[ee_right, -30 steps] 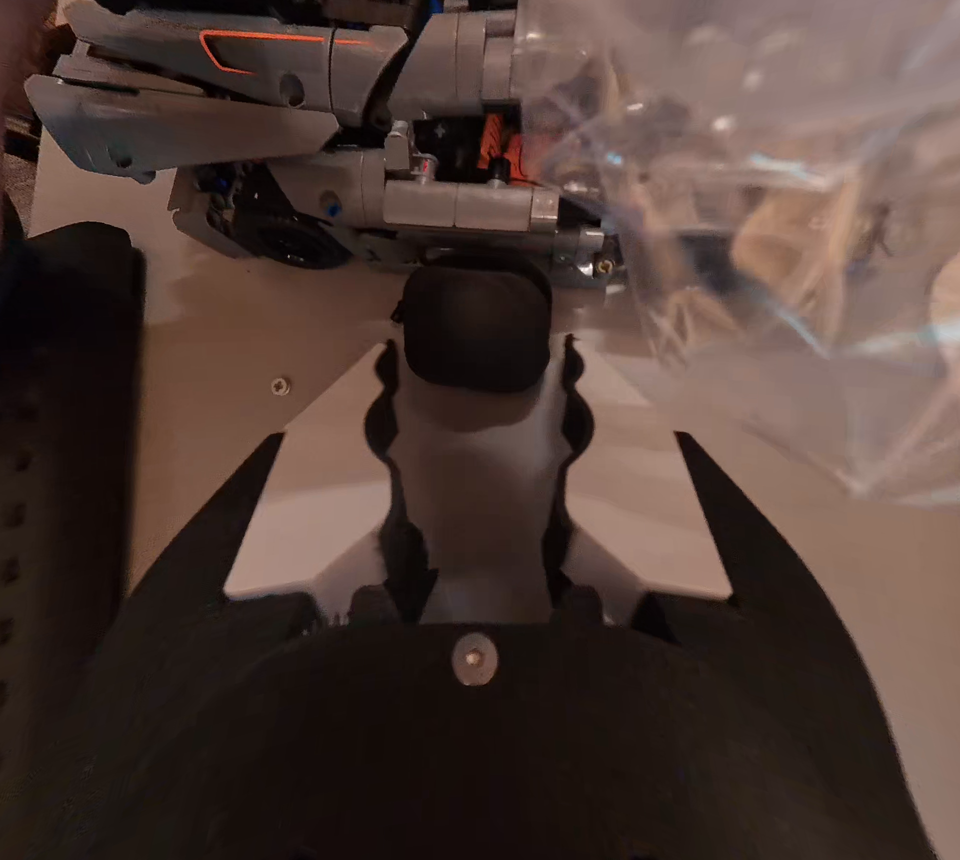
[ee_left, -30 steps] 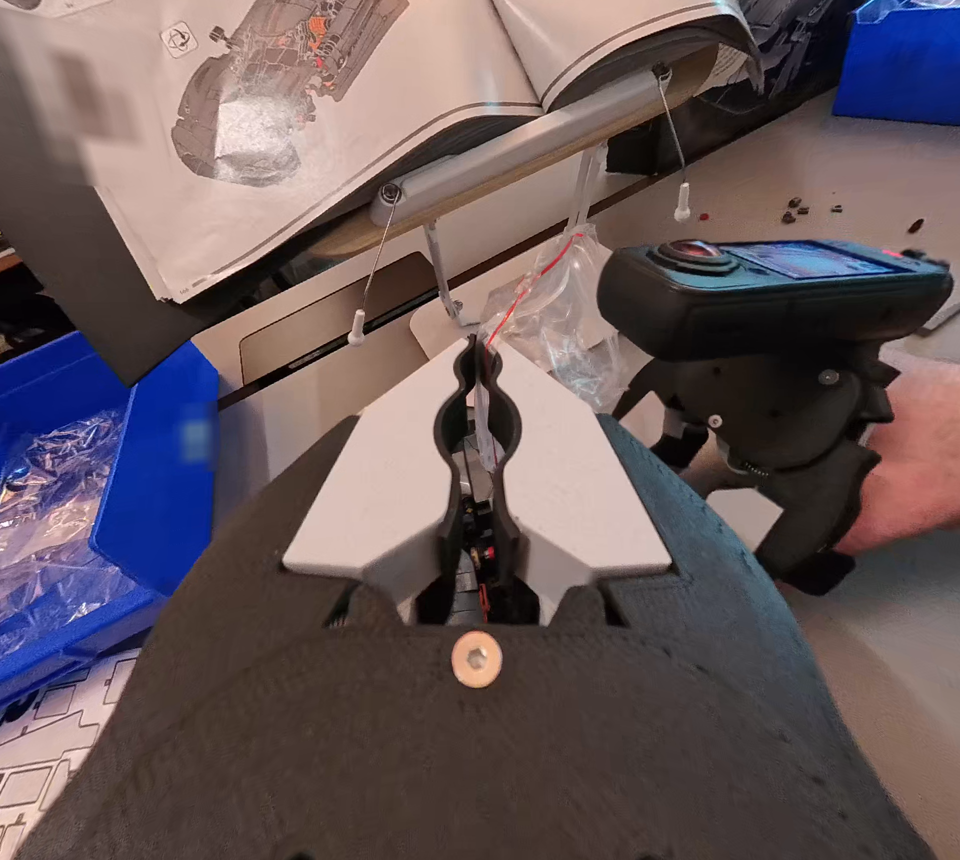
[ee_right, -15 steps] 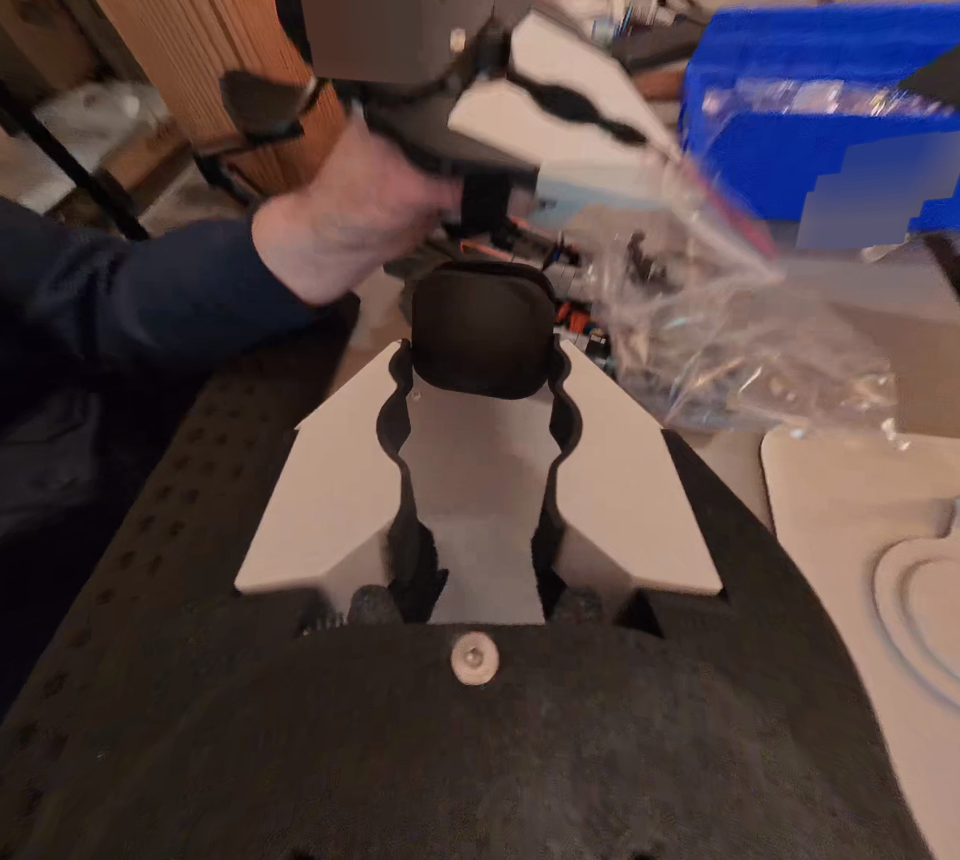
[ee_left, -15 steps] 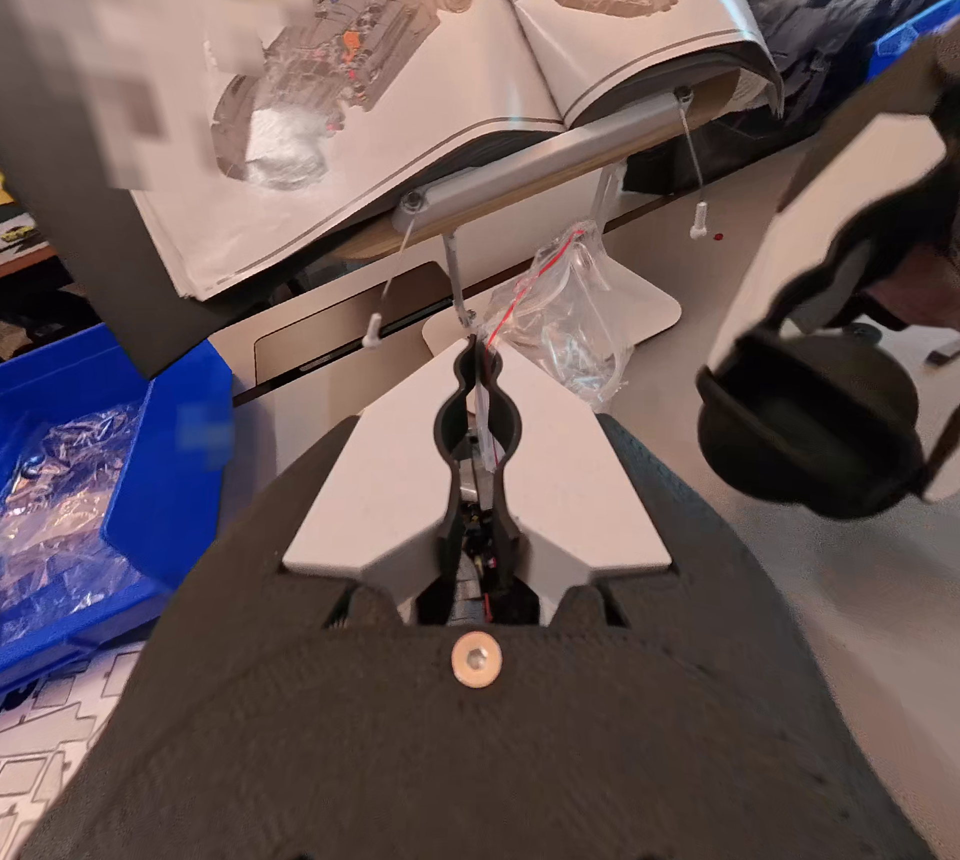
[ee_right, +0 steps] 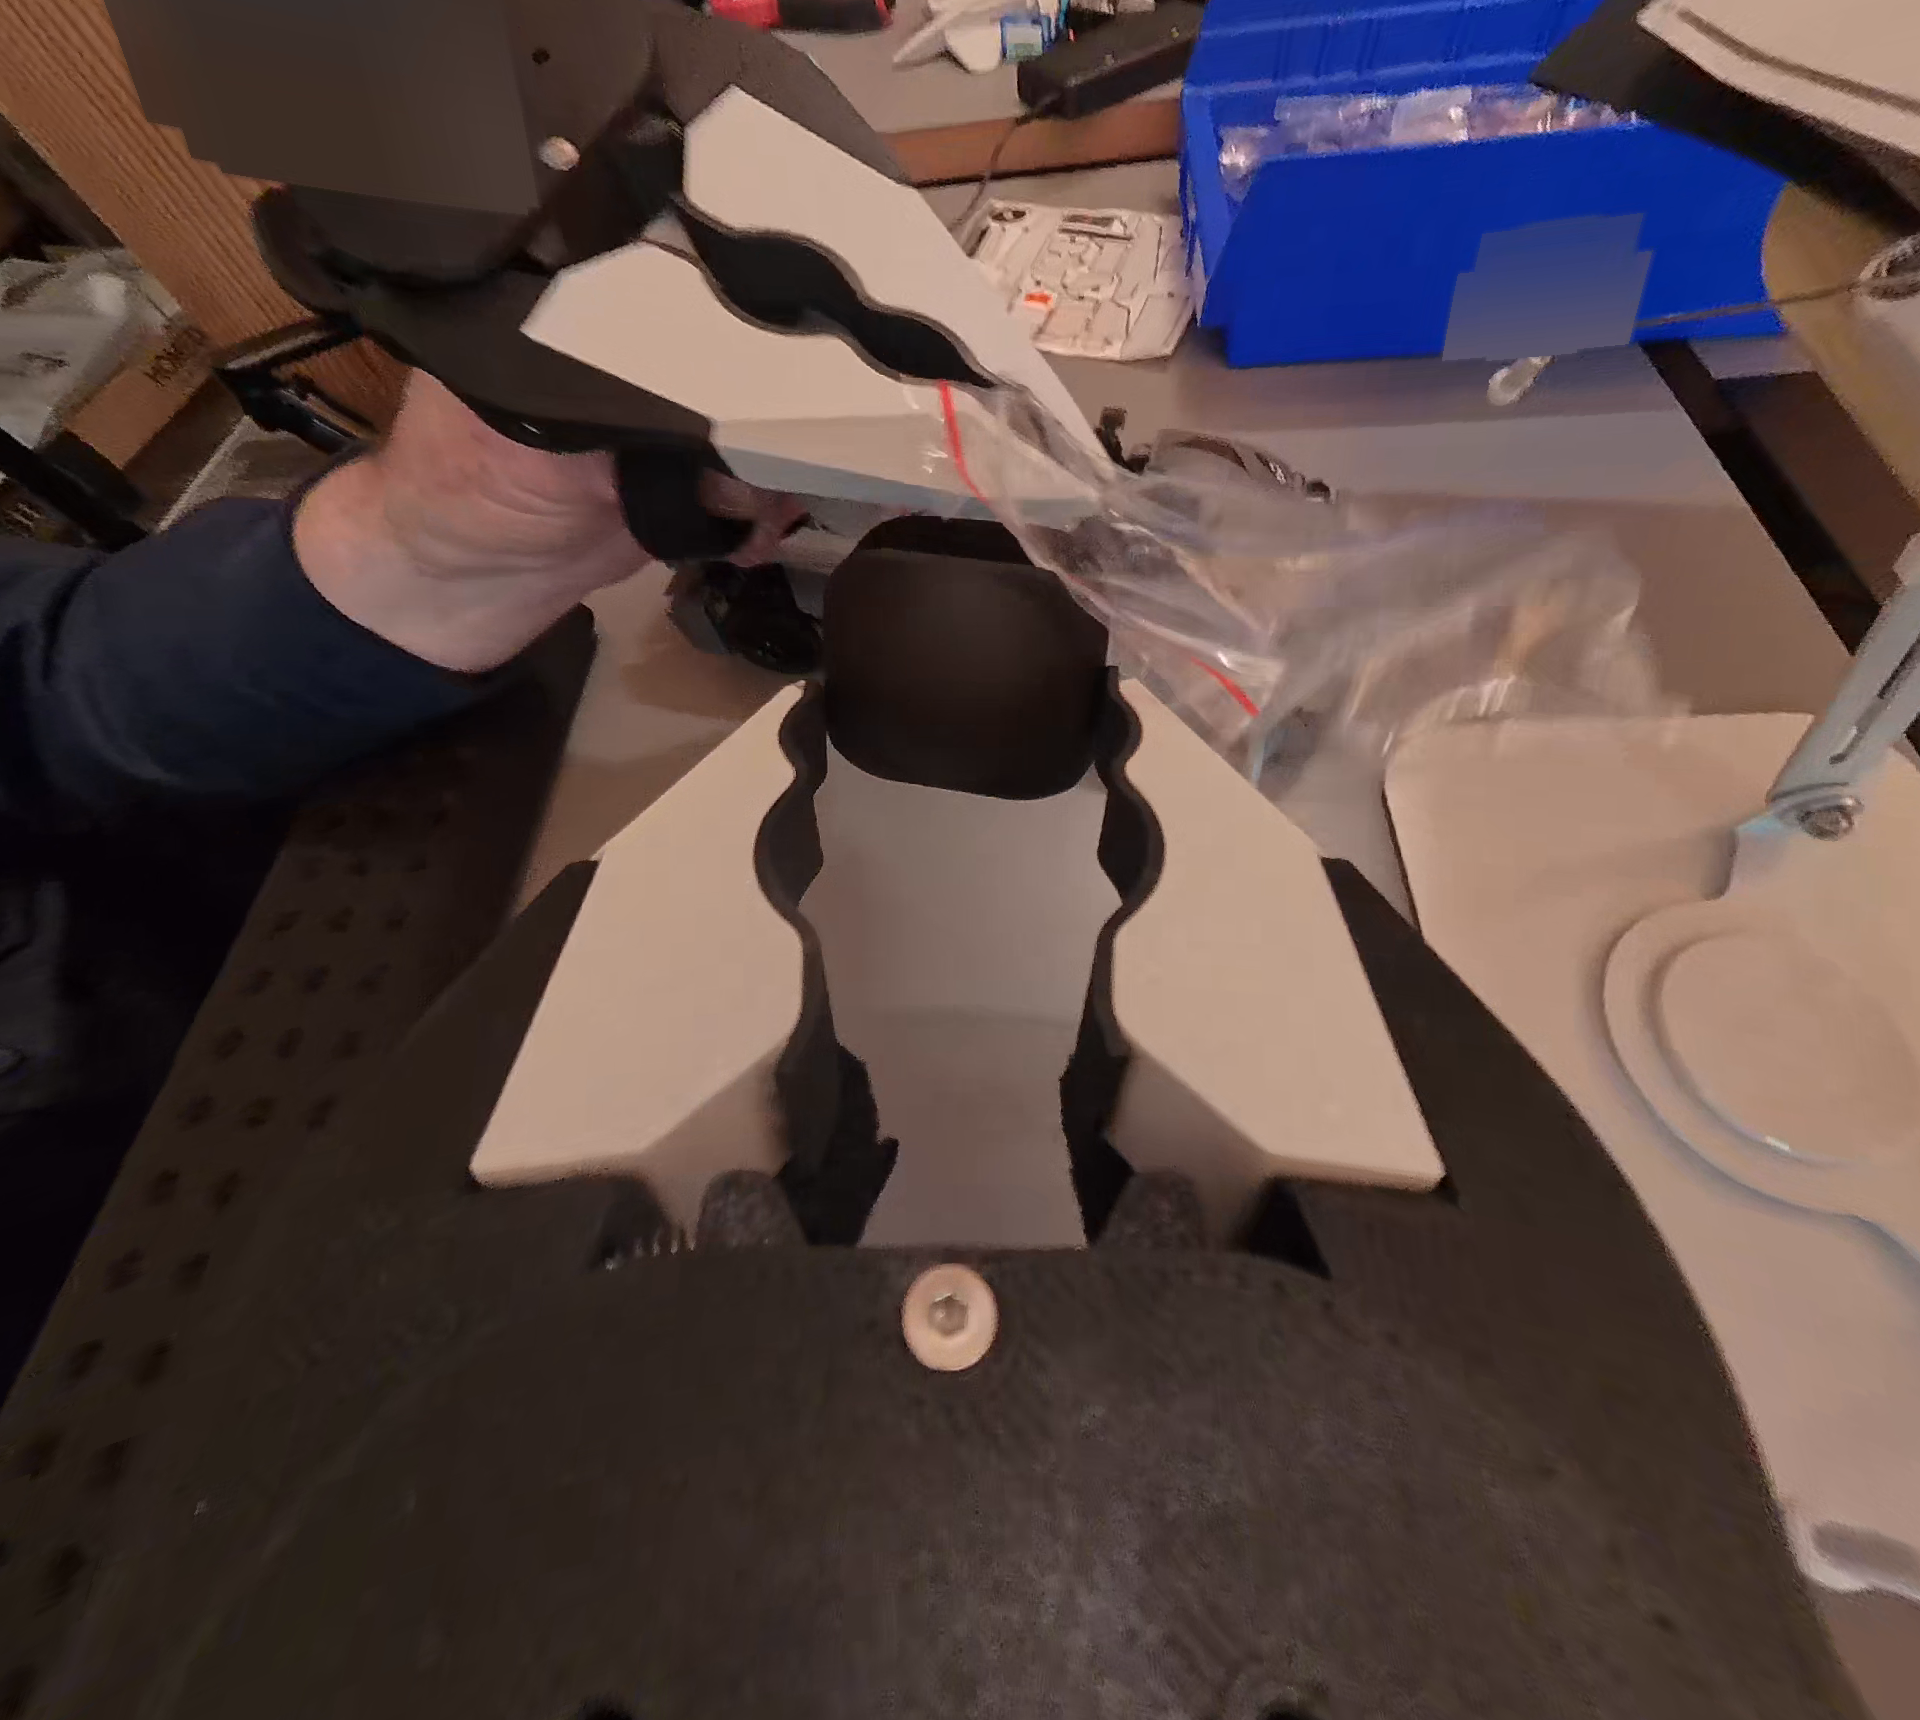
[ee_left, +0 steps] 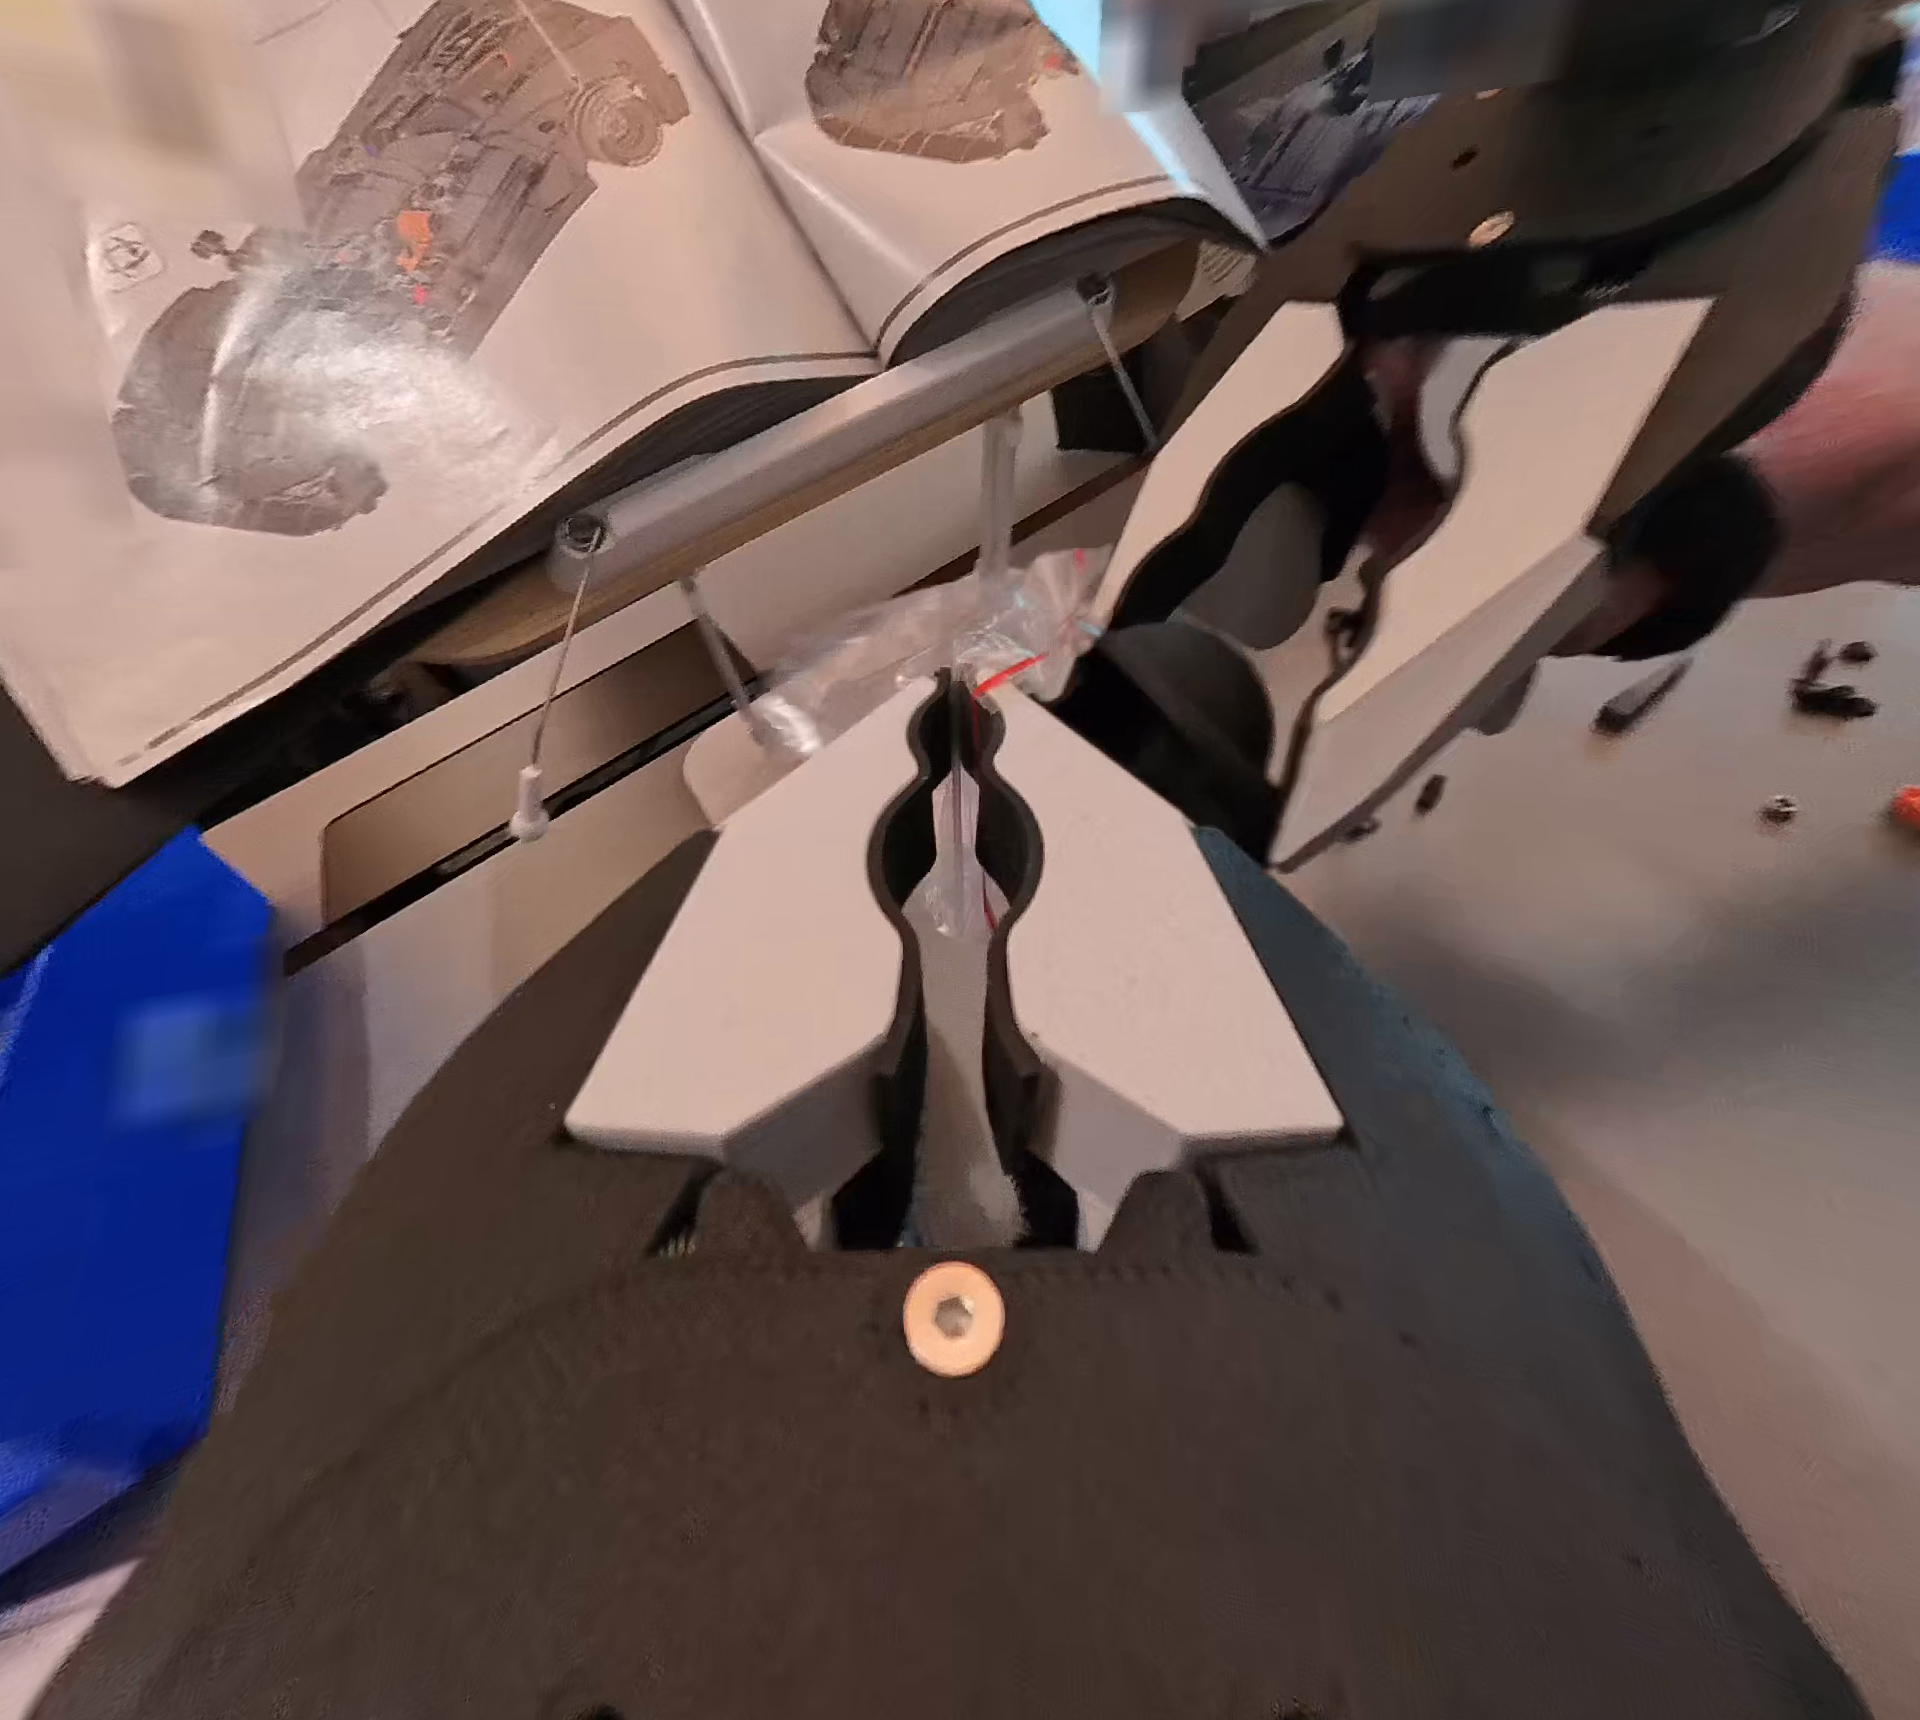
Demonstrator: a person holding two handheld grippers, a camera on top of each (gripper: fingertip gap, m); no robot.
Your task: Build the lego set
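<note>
The right gripper (ee_right: pixel 958 735), fingers spread around a black tyre (ee_right: pixel 961 673), has been raised beside the left gripper (ee_left: pixel 951 694), clamped on the parts bag (ee_right: pixel 1299 590); fitting judged next.

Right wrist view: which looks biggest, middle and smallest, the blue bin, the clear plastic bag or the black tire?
1. Blue bin
2. Clear plastic bag, a close second
3. Black tire, though nearness to the camera enlarges it

A clear plastic bag (ee_right: pixel 1195 569) of small dark lego pieces hung above the worktop (ee_right: pixel 1455 444), pinched by its red-striped top edge; a black wheel (ee_right: pixel 961 673) sat just below it.
</note>
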